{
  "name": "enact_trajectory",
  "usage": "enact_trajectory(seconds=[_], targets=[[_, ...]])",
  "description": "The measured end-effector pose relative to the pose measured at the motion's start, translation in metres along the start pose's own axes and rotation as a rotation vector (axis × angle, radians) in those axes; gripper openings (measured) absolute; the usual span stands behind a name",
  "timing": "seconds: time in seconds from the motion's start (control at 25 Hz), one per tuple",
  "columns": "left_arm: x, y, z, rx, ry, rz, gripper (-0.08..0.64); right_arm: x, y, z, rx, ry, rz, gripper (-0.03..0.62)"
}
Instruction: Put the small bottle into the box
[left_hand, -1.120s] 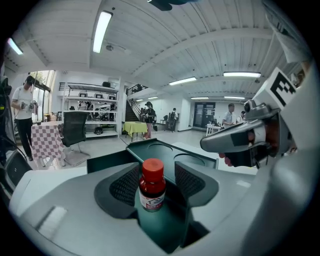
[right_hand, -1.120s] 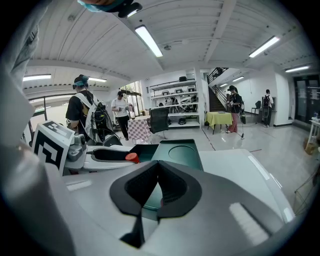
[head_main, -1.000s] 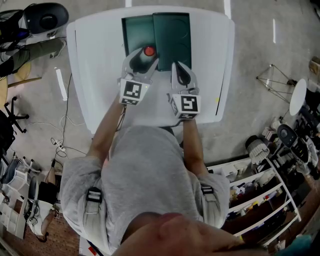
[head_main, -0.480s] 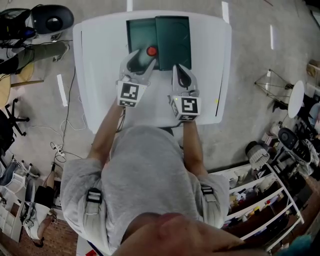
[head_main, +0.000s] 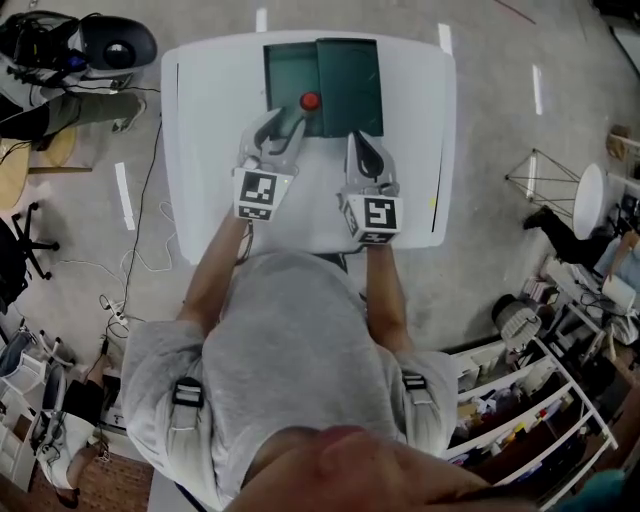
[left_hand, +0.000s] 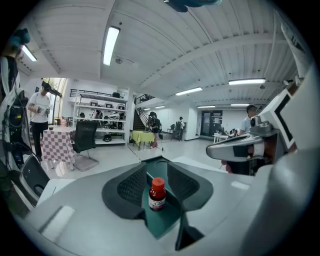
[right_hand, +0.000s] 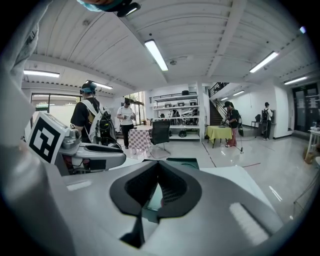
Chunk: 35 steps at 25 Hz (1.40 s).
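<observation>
Scanning for print, and finding none legible. White label (left_hand: 156, 201) on the small bottle (left_hand: 157, 194), by the near edge of the box (head_main: 290, 70): too small to read. Square black-and-white markers (head_main: 258, 192) on the left gripper (head_main: 281, 124) and right gripper (head_main: 362, 148): patterns only, no letters, no numbers.

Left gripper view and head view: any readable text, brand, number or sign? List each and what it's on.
No text can be read in any view.
small bottle, white label: there is print, but it is too small and blurred to read.
marker cubes: black-and-white square patterns only, no letters or digits.
box: no print visible.
</observation>
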<state>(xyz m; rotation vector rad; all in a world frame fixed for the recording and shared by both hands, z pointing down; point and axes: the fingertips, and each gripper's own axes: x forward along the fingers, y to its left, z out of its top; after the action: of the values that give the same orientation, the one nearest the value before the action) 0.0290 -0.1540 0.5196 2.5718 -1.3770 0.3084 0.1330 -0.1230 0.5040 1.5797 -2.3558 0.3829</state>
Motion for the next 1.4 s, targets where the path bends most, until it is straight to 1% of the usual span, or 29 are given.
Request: enact_trajectory(seconds=[0.16, 0.24, 0.32, 0.4, 0.64, 0.8, 1.08, 1.4], targets=[[-0.023, 0.005, 0.006, 0.001, -0.018, 0.013, 0.135, -0.007, 0.016, 0.01, -0.013, -0.034, 0.001, 0.003], [-0.035, 0.007, 0.01, 0.012, -0.03, 0.021, 0.103, -0.011, 0.023, 0.015, -0.019, -0.047, 0.003, 0.003], [-0.047, 0.007, 0.012, 0.024, -0.039, 0.032, 0.098, -0.017, 0.03, 0.018, -0.023, -0.057, 0.004, 0.003], [-0.061, 0.007, 0.011, 0.031, -0.043, 0.043, 0.074, -0.024, 0.037, 0.019, -0.026, -0.066, 0.004, 0.003], [-0.097, 0.008, 0.005, 0.022, -0.047, 0.07, 0.035, -0.04, 0.055, 0.021, -0.034, -0.09, 0.011, 0.003], [-0.117, 0.013, 0.01, 0.023, -0.066, 0.087, 0.012, -0.048, 0.07, 0.024, -0.048, -0.103, 0.019, 0.003], [-0.157, 0.025, 0.012, -0.009, -0.09, 0.118, 0.011, -0.066, 0.093, 0.025, -0.065, -0.124, 0.03, 0.003], [-0.201, 0.028, 0.012, -0.002, -0.117, 0.136, 0.011, -0.092, 0.115, 0.015, -0.09, -0.14, 0.058, 0.003]])
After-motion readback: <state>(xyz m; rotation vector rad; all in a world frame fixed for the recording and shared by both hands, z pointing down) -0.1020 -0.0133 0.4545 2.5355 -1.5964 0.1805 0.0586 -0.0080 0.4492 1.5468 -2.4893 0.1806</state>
